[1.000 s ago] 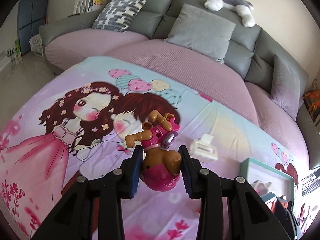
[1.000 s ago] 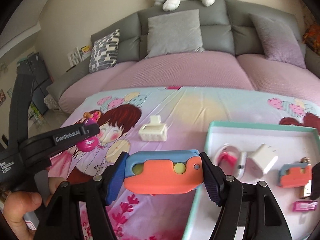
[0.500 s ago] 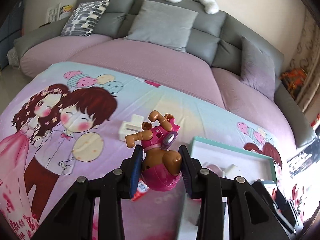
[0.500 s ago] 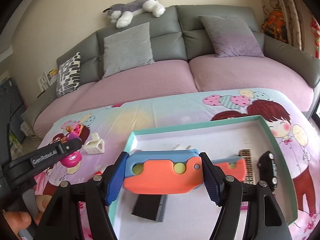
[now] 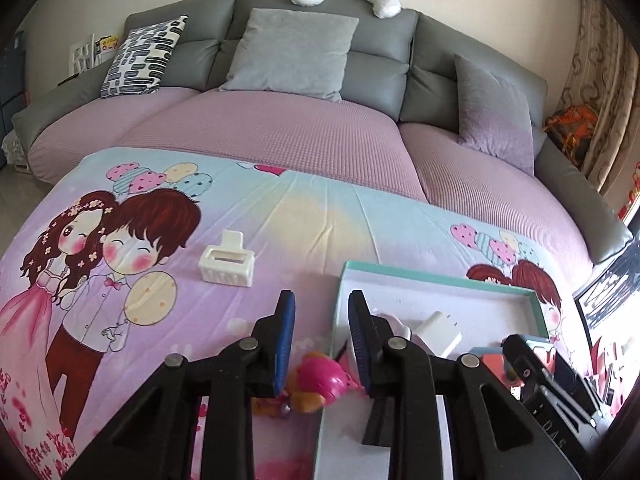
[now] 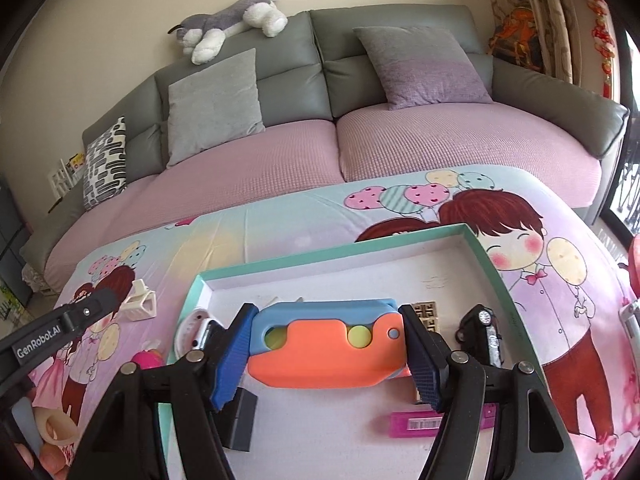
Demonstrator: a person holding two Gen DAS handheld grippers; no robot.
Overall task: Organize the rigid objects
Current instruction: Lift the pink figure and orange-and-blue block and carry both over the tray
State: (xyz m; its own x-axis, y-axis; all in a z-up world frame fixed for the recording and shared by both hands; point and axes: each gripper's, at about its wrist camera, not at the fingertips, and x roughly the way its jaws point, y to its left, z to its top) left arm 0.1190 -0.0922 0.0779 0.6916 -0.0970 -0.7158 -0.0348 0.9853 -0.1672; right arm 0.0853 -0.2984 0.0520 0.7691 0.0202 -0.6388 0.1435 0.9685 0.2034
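Teal-rimmed tray [image 6: 486, 258] on a cartoon-print cloth [image 5: 312, 216], both grippers at its near end.

Right gripper [image 6: 326, 354] is clamped on an orange-and-blue toy [image 6: 324, 344] above the tray, which holds a black toy car [image 6: 482, 334], a pink barcode strip [image 6: 420, 424], a dark block [image 6: 240, 420] and a white charger [image 5: 438, 330]. Left gripper [image 5: 320, 344] has its jaws closing on nothing; the pink dog figure [image 5: 316, 380] lies on the cloth below them, touching the tray's outer wall. A white clip [image 5: 227, 260] sits apart.
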